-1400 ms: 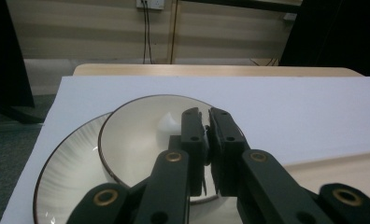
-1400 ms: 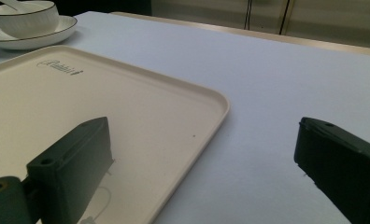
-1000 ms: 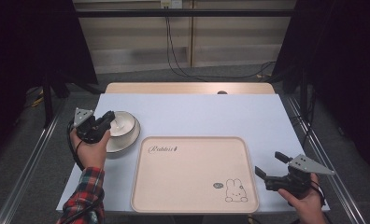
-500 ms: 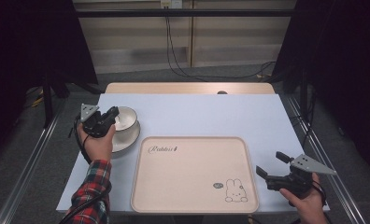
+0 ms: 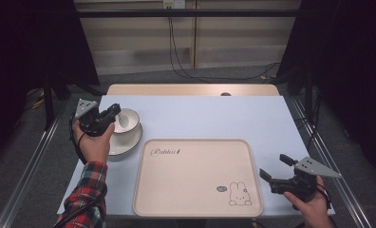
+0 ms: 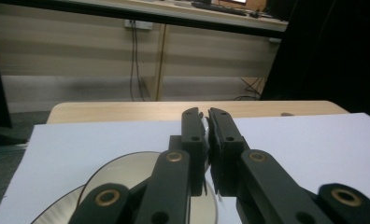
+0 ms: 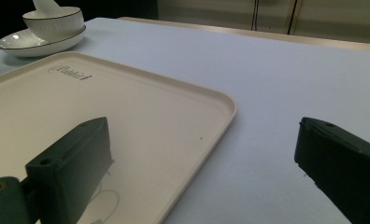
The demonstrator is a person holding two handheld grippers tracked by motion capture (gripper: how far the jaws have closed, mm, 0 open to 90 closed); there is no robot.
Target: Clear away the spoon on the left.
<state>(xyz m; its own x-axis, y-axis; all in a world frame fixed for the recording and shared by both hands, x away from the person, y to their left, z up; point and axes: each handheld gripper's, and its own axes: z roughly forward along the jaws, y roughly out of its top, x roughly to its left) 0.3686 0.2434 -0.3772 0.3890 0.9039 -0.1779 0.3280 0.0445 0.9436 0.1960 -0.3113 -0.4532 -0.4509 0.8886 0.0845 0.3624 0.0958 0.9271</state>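
White bowl (image 5: pixel 126 121) on a white plate (image 5: pixel 127 143), at the left side of the pale blue table (image 5: pixel 214 114), just beside the left edge of the tray (image 5: pixel 195 190). Thin dark line around the bowl's rim, seen in the right gripper view. Something white sticking up out of the bowl (image 7: pixel 46 5), maybe a spoon, hard to tell.

Left gripper (image 5: pixel 116 112) at the bowl's left rim, held in the left hand (image 5: pixel 95 142), red checked sleeve (image 5: pixel 84 199) below it. Jaws nearly together, pinched on a thin white edge that looks like the bowl's rim, seen best in the left gripper view (image 6: pixel 204 114). Plate down below the jaws there.

Big cream tray in the middle of the table, close to the near edge. Nothing on it but a little rabbit drawing (image 5: pixel 238 194) near its right corner and a curly word (image 5: pixel 166 152) near its top left.

Right gripper (image 5: pixel 272 166) at the tray's right side, low by the near right corner of the table, held in the right hand (image 5: pixel 314 206). Jaws wide apart, gripping nothing, one over the tray and one over the bare table in the right gripper view (image 7: pixel 202 135). Well apart from the bowl.

Black cables (image 5: pixel 176 52) on the floor behind the table
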